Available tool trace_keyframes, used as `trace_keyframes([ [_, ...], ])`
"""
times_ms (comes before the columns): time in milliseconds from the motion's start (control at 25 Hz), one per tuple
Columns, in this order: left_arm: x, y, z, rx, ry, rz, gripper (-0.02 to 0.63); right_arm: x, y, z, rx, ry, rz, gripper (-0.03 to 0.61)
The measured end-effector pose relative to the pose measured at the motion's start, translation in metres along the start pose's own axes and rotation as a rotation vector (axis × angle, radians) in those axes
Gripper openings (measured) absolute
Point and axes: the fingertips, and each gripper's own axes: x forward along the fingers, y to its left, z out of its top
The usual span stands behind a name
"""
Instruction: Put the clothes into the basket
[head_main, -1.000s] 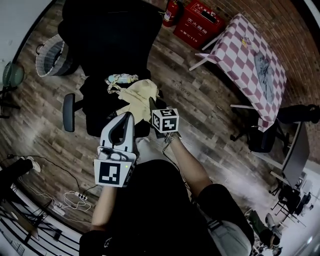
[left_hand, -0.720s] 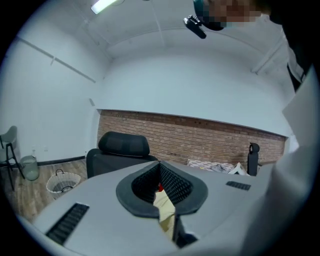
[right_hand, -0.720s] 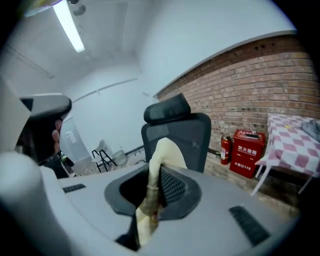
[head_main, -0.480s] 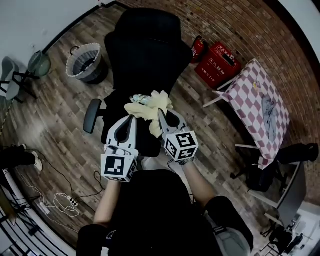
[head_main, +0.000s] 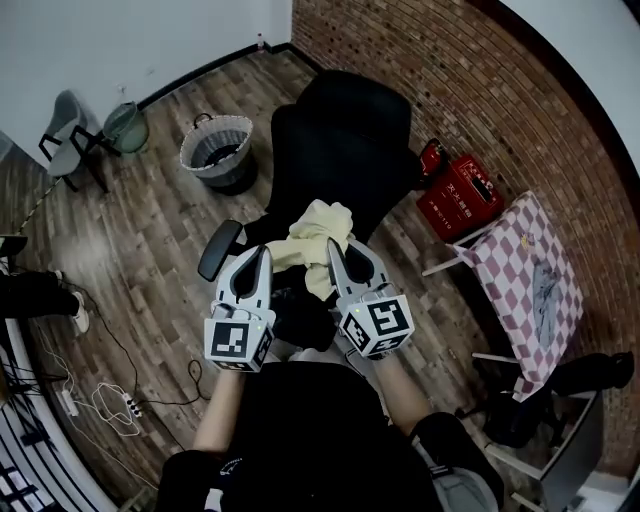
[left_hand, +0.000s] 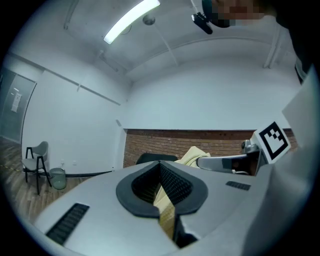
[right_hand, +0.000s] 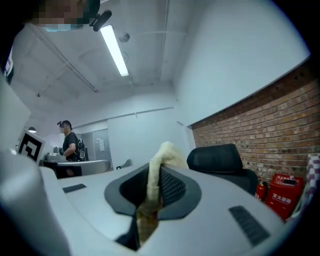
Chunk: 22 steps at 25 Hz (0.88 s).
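A pale yellow garment hangs bunched between my two grippers, lifted above the seat of a black office chair. My left gripper is shut on one edge of it; yellow cloth shows pinched between its pads. My right gripper is shut on the other side, and a fold of the cloth rises out of its jaws. A round woven basket with a dark inside stands on the wood floor at the far left of the chair, apart from both grippers.
A red box and a fire extinguisher sit by the brick wall. A checkered table stands at the right. A small chair and floor cables lie at the left. A person stands far off.
Both grippers have risen with the yellow garment, lifting it off the chair seat. The head view has swung, so the basket now lies nearer the middle.
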Motion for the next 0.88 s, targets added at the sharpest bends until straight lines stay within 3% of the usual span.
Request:
trace_keyframes([
  [360,-0.042,0.047,0.013,0.006,-0.042,0.157,0.014,0.016,0.069,0.030,-0.029,-0.065,0.195,0.043],
  [880,-0.143,0.158,0.025,-0.030,-0.112,0.386,0.014,0.071,0.200,0.016,-0.062,-0.013,0.418,0.044],
])
